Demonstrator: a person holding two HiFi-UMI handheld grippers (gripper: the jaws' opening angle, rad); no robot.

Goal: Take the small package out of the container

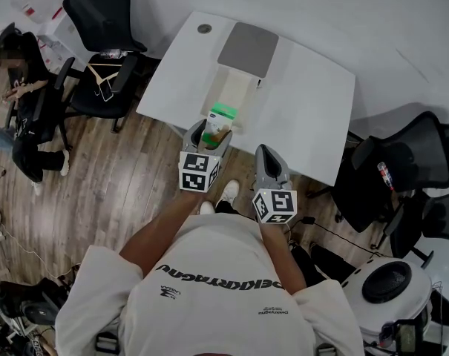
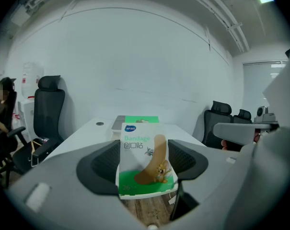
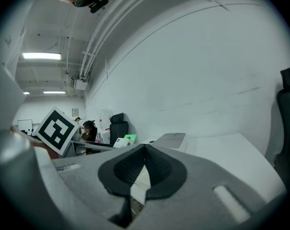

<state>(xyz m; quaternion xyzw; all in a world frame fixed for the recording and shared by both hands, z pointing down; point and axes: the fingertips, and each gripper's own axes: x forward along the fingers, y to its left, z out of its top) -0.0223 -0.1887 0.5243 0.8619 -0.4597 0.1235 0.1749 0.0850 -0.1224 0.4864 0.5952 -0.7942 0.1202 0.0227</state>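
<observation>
My left gripper point(image 1: 209, 136) is shut on a small white and green bandage package point(image 2: 145, 160), which stands upright between the jaws. In the head view the package point(image 1: 216, 133) hangs at the table's near edge, just in front of the beige open container point(image 1: 235, 86). A second green package point(image 1: 225, 111) lies at the container's near end and also shows behind the held one point(image 2: 141, 120). My right gripper point(image 1: 269, 167) is shut and holds nothing; it hovers to the right, off the table's near edge. In its own view the jaws point(image 3: 144, 169) meet.
A grey lid point(image 1: 248, 48) lies at the container's far end on the white table point(image 1: 313, 102). Black office chairs stand at the left point(image 1: 102, 21) and right point(image 1: 410, 162). A person point(image 1: 24, 87) sits far left. A white round device point(image 1: 391, 284) stands on the wooden floor at the right.
</observation>
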